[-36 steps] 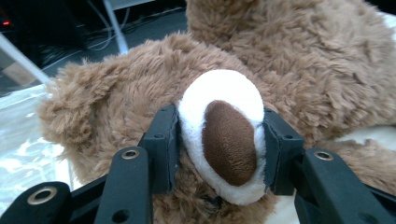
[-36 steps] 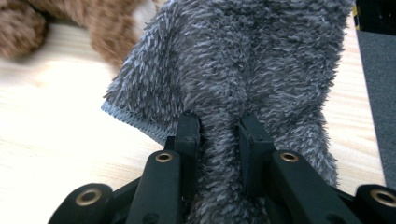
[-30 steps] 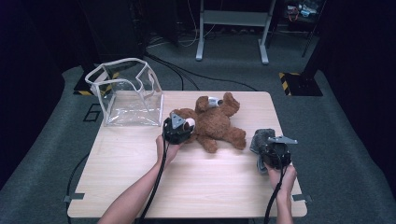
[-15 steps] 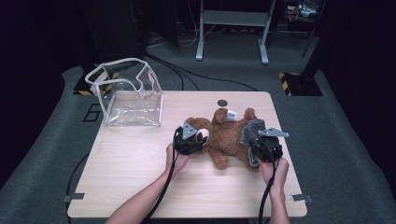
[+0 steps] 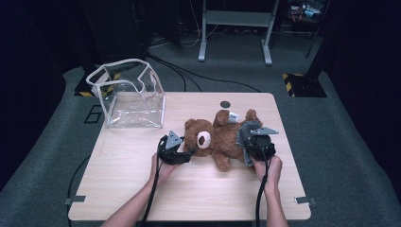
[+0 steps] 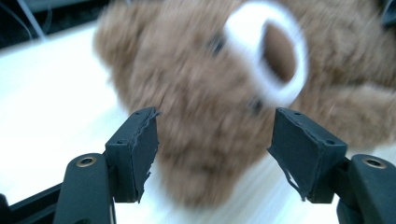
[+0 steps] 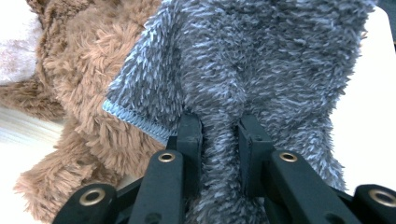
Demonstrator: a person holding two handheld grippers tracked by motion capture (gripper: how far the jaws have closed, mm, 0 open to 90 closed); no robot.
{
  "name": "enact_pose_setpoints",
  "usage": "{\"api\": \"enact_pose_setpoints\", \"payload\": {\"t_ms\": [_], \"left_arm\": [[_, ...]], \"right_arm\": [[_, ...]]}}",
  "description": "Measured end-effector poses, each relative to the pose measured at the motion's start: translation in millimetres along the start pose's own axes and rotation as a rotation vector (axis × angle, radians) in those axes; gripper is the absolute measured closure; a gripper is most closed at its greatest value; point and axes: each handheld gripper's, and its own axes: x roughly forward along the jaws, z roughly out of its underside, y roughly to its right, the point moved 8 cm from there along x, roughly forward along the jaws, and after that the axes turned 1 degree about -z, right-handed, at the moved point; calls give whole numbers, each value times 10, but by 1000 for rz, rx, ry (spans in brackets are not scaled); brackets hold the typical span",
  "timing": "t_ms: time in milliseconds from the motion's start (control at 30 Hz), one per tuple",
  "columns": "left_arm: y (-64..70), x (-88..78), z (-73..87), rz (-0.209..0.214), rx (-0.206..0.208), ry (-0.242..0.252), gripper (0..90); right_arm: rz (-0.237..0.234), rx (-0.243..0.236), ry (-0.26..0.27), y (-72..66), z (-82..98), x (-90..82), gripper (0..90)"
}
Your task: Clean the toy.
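Two grippers flank a brown teddy bear (image 5: 215, 140) lying mid-table (image 5: 142, 189). The left gripper (image 6: 212, 154), jaws just opening, stands apart at its head; the right gripper (image 7: 219, 140) pinches grey fleece cloth (image 7: 261, 60) against the bear.

Light wooden table (image 5: 142, 189) on grey carpeted floor (image 5: 340, 142). Lying directly on the tabletop: a brown teddy bear (image 5: 215, 139), on its back, between the left gripper (image 5: 185, 153) and the right gripper (image 5: 246, 142), its head towards the left one; a clear plastic bag with white trim (image 5: 130, 97), standing open, well beyond the left gripper at the far corner; a small dark disc (image 5: 225, 104) near the far edge, beyond the bear.
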Motion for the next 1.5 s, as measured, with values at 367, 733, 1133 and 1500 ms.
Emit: {"api": "enact_pose_setpoints", "payload": {"t_ms": [367, 733, 1133, 1500], "left_arm": [[-72, 179, 273, 11, 51, -105, 426], [-84, 258, 300, 5, 73, -126, 750], [-100, 266, 307, 27, 30, -137, 840], [-118, 265, 308, 31, 18, -137, 841]], "right_arm": [[-18, -66, 31, -296, -103, -106, 737], [-98, -136, 41, -818, -418, -81, 736], [-163, -170, -4, -1293, -834, 360, 732], [-176, -248, -21, -1500, -594, 223, 735]]}}
